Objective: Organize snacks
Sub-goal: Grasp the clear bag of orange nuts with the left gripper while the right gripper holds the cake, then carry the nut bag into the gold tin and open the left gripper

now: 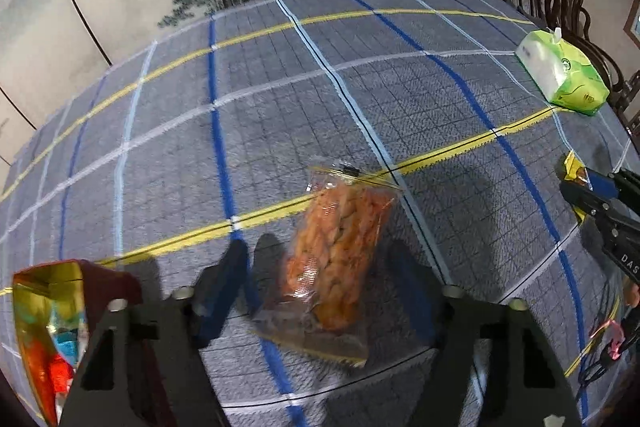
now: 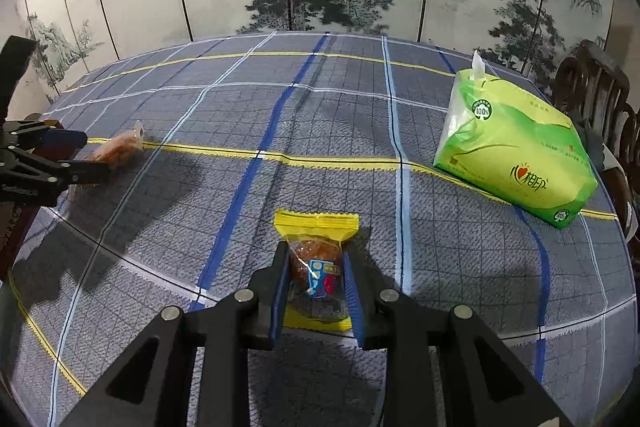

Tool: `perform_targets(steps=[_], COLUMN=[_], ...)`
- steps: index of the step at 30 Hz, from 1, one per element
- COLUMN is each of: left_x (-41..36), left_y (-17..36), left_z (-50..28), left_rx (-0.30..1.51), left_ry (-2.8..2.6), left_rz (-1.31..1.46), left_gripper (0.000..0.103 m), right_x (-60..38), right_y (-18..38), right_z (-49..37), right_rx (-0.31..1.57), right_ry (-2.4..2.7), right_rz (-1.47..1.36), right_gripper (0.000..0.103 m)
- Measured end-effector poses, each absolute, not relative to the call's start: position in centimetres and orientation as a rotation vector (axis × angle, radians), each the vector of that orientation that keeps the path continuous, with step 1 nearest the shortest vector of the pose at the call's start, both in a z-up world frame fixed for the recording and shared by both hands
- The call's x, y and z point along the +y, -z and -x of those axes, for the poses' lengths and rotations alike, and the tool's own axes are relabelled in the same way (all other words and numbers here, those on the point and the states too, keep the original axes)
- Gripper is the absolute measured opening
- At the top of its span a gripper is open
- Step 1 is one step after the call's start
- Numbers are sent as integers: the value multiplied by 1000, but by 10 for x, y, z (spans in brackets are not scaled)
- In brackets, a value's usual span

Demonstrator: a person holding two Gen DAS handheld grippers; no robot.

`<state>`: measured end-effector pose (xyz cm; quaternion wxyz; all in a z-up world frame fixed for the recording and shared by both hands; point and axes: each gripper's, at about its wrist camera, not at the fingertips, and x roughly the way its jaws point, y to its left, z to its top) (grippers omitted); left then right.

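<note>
Left wrist view, far left: an open red and gold box (image 1: 48,327) sits at the table edge with coloured wrappers inside. Just right of it, the left gripper (image 1: 320,291) hangs over a clear bag of orange snacks (image 1: 340,263), which lies flat on the checked tablecloth (image 1: 280,87). The bag is between the two fingers, but a gap shows on each side; the pads do not press it, so the jaws stand apart and hold nothing. At the far right edge of this view, the other gripper shows with a scrap of yellow wrapper beside it.

Right wrist view, left edge: the left gripper appears again, with the orange snack bag at its fingertips. Centre: the right gripper (image 2: 316,283) is clenched on a yellow-wrapped cake (image 2: 316,267); both blue pads bear on the sides of the packet, its crimped yellow top projecting beyond the fingertips. Whether the packet rests on the cloth or is lifted clear cannot be told. Right: a green tissue pack (image 2: 516,151) lies on the cloth near the far edge, with dark wooden chairs (image 2: 592,83) behind it.
</note>
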<state>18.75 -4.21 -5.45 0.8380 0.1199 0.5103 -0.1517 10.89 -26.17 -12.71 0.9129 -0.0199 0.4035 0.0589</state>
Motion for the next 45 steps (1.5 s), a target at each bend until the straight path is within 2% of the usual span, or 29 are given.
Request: perform_targets(steps=[5,9,22,32,39,45], left_x=[-41,-44,-42,-33,1,52], left_y=[59,58,52,16,-22,-33], left_z=[-191,-187,-162,-121,-93,-79], left_rx=[1103,1092,1130,1092,1039,1030], left_ry=[320,315,252,187,101,-21], left_rz=[-196,-195,-190,-170,-128,-92], left_gripper=[53,37,36,36,36,36], right_x=[-262,-262,-261,-257,-257,-257], right_y=[127,127,127,127,127,127], right_z=[-109,-110,-111,-111,-111,-112], right_rx=[831,832,832,832,832,832], right_ry=[-123,-122,-118,-113,-113,-113], right_rz=[39,39,50,64,64,64], right_gripper=[26,26,26,26,26,26])
